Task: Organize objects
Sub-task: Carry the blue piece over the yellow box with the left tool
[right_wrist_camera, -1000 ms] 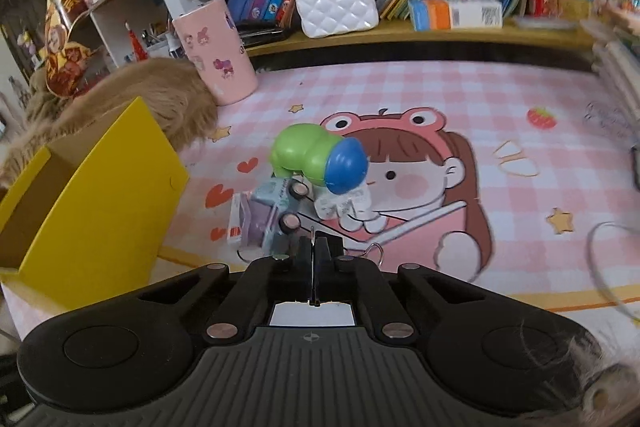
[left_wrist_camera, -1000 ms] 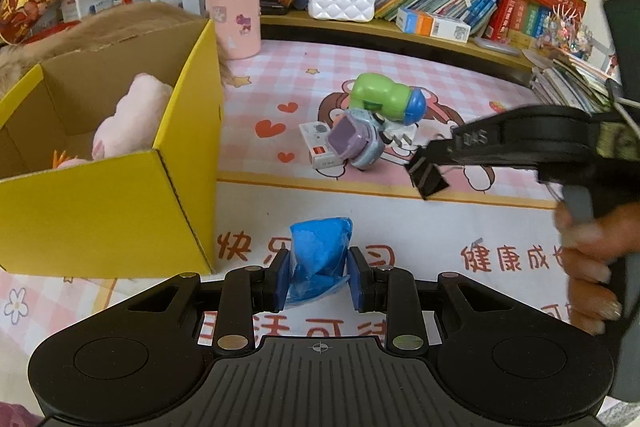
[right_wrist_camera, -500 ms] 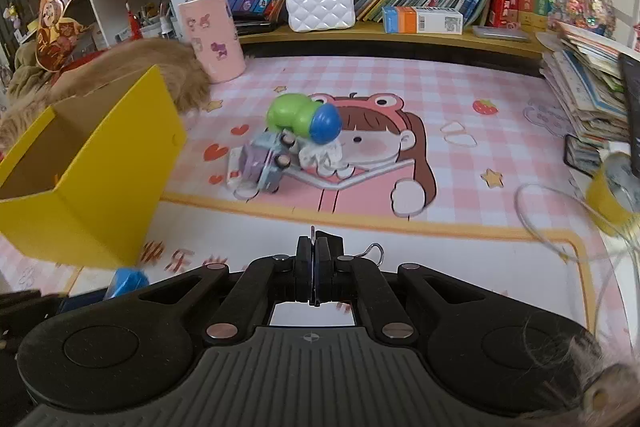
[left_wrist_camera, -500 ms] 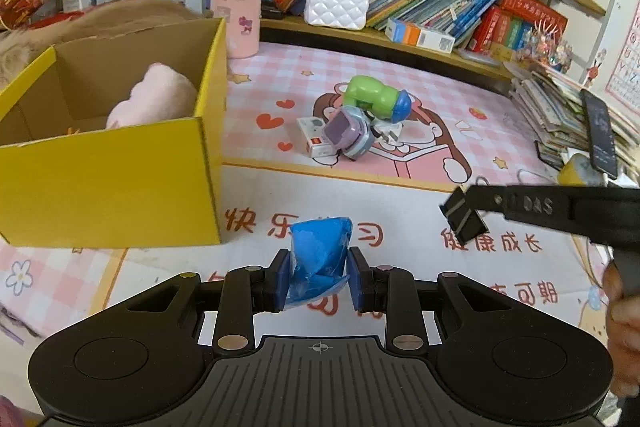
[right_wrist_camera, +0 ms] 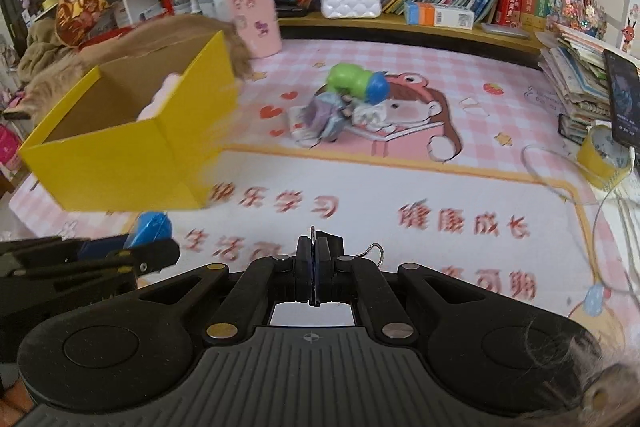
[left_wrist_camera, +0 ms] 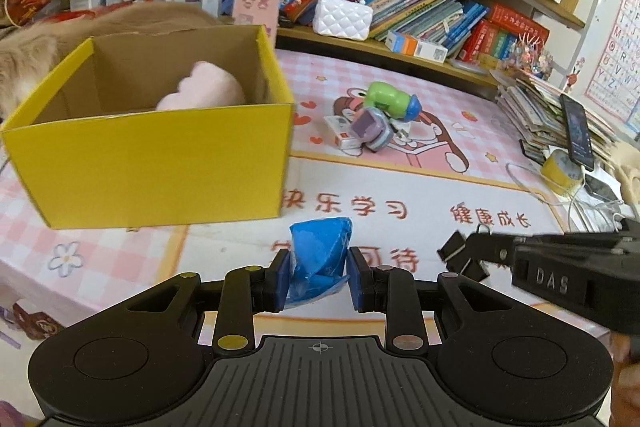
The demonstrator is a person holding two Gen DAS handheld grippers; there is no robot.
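Blue crumpled wrapper-like object [left_wrist_camera: 318,253] clamped between left gripper [left_wrist_camera: 319,277] fingers [left_wrist_camera: 280,277], held above the mat near the front, just ahead of the yellow box's near wall; also visible at left edge of right wrist view [right_wrist_camera: 150,229]. Black binder clip [left_wrist_camera: 462,255] pinched in right gripper [right_wrist_camera: 314,267], fingers pressed fully together on one wire handle, second wire loop sticking out to the side [right_wrist_camera: 374,251]. Both grippers side by side, close, not touching. Yellow cardboard box [left_wrist_camera: 160,163] open on top, standing on pink cartoon mat [left_wrist_camera: 400,195] to the left; pink plush [left_wrist_camera: 204,95] inside it against the back right. Small toy pile mid-mat, well apart from both grippers: green-and-blue toy [left_wrist_camera: 390,101] on top, purple-grey gadget [left_wrist_camera: 372,129] leaning below it, small white box [left_wrist_camera: 340,135] beside. Pink cup [right_wrist_camera: 254,15] behind the box. White quilted handbag with pearl handle [left_wrist_camera: 343,15] on low shelf in front of slanted books [left_wrist_camera: 420,15]. Orange-white carton [right_wrist_camera: 438,14] on same shelf. Yellow tape roll [left_wrist_camera: 562,173] at right, dark phone [left_wrist_camera: 576,131] propped on a book stack above it, white cable looped nearby. Tan fur [right_wrist_camera: 140,43] behind box, identity unclear.
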